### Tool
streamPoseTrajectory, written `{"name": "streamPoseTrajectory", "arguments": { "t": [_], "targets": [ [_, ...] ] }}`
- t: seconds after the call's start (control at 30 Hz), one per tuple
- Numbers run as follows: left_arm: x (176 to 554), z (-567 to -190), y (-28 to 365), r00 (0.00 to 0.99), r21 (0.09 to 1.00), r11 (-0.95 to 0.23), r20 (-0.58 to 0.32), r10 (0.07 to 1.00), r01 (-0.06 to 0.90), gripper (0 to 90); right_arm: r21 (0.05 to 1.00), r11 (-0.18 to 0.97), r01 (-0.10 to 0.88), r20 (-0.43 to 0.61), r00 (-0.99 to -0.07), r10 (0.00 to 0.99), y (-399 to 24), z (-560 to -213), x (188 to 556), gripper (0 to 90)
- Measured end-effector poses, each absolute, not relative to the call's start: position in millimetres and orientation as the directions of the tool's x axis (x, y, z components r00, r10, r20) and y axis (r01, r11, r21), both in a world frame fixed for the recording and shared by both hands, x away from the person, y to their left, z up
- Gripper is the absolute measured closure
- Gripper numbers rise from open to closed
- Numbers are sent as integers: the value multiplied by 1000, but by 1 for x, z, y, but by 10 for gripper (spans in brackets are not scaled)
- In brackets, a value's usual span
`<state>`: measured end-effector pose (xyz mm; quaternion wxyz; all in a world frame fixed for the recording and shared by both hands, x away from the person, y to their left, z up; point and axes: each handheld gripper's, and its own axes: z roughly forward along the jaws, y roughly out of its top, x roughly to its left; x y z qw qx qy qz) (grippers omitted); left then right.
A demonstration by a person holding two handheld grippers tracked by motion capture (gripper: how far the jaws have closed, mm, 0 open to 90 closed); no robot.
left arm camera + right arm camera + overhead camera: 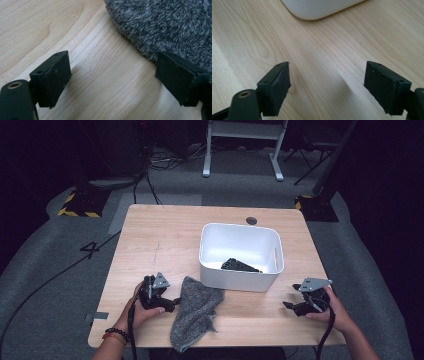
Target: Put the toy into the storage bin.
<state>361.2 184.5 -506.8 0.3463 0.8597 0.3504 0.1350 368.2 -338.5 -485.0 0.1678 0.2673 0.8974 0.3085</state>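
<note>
The grey cloth [195, 312] lies crumpled on the near part of the wooden table [150, 240], and its near end hangs a little over the near edge. The left gripper [172, 302] rests on the table just left of the cloth. Its jaws stand wide with nothing between them; in the left gripper view one jaw is on bare wood and the other is right at the fluffy border of the cloth [170, 27]. The right gripper [290, 306] is on the right side, well apart from the cloth, near the right front corner of the white bin [240, 280]. Its jaws also stand wide and empty over bare wood, with the rounded base of the bin [319, 10] farther ahead.

I think the work is to put the cloth into the bin, where one dark thing [240, 266] already lies.

The first danger, as I judge it, is a thin grip. If the left jaws close here, they may catch only the fluffy edge, and the cloth can slip out when lifted. Second, a push against the cloth instead of a pinch may slide it toward the near edge, and it could fall to the floor. Third, the long loose part may drag and catch on the bin wall, so that it hangs outside or shifts the light bin.
</note>
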Motion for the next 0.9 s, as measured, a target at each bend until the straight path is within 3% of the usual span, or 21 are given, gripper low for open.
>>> {"name": "streamPoseTrajectory", "arguments": {
  "t": [0.47,0.9],
  "targets": [
    [361,-507,185,719,691,-514,-11,695,509,131,708,533,463,-13,-747,665,-366,-503,360,184],
    [362,-507,184,723,689,-519,-10,691,505,129,742,466,482,-13,-685,729,-376,-508,355,159]
  ]
}}
